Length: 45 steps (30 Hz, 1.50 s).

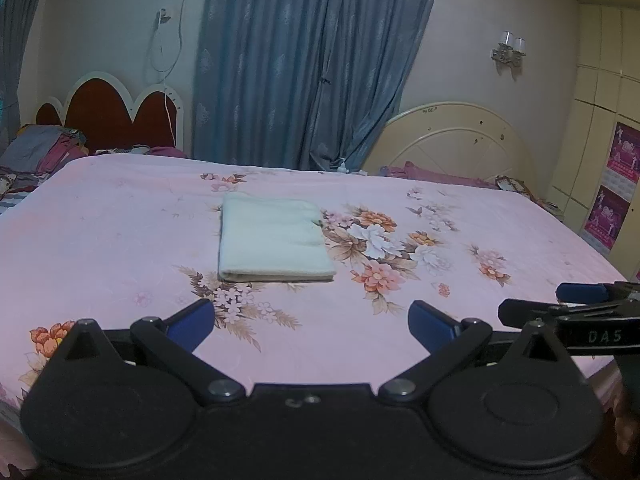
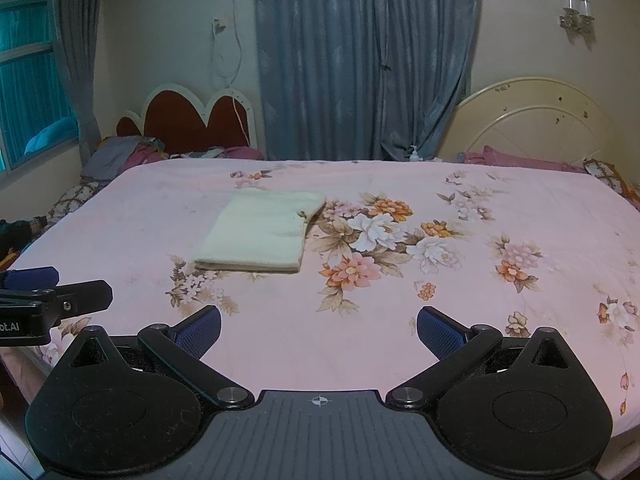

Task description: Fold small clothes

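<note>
Cloth (image 1: 274, 238), small and pale, lies flat on the pink flowered bed (image 1: 120, 240). It looks already folded, with the thick folded edge on the near side. Its long side runs from near to far, toward 12 o'clock. From the left tongs (image 1: 312, 322) it sits ahead at about 11 o'clock, well apart. From the right tongs (image 2: 318, 326) it sits more to the side, near 10 o'clock, so the left hand looks nearer. Both tongs are spread wide apart and hold nothing. A blue curtain (image 1: 304, 60) hangs behind the bed.
</note>
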Motion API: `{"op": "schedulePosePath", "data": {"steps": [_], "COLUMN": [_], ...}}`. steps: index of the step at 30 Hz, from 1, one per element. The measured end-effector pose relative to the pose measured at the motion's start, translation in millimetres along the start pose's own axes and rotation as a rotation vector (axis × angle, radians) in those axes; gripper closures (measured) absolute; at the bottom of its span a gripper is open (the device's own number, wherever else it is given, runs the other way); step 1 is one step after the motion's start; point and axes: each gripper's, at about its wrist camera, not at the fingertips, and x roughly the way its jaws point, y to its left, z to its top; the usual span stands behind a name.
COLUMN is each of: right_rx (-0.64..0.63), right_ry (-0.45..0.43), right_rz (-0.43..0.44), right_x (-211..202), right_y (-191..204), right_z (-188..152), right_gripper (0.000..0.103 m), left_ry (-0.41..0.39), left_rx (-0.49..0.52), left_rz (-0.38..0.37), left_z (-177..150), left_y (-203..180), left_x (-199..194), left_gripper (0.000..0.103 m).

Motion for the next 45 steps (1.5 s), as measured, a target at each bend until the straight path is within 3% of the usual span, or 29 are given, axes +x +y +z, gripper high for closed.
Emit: {"op": "schedulePosePath", "data": {"steps": [45], "right_rx": [-0.013], "right_ry": [-0.004], "right_rz": [0.013], "right_x": [2.9], "right_y": [0.4], "right_z": [3.8], "right_gripper": [0.000], "left_ry": [-0.008], "left_rx": [0.015], "left_rz": [0.013], "left_z": [2.4], "left_y": [3.6], "left_x": [1.5], "left_gripper": [0.001]}}
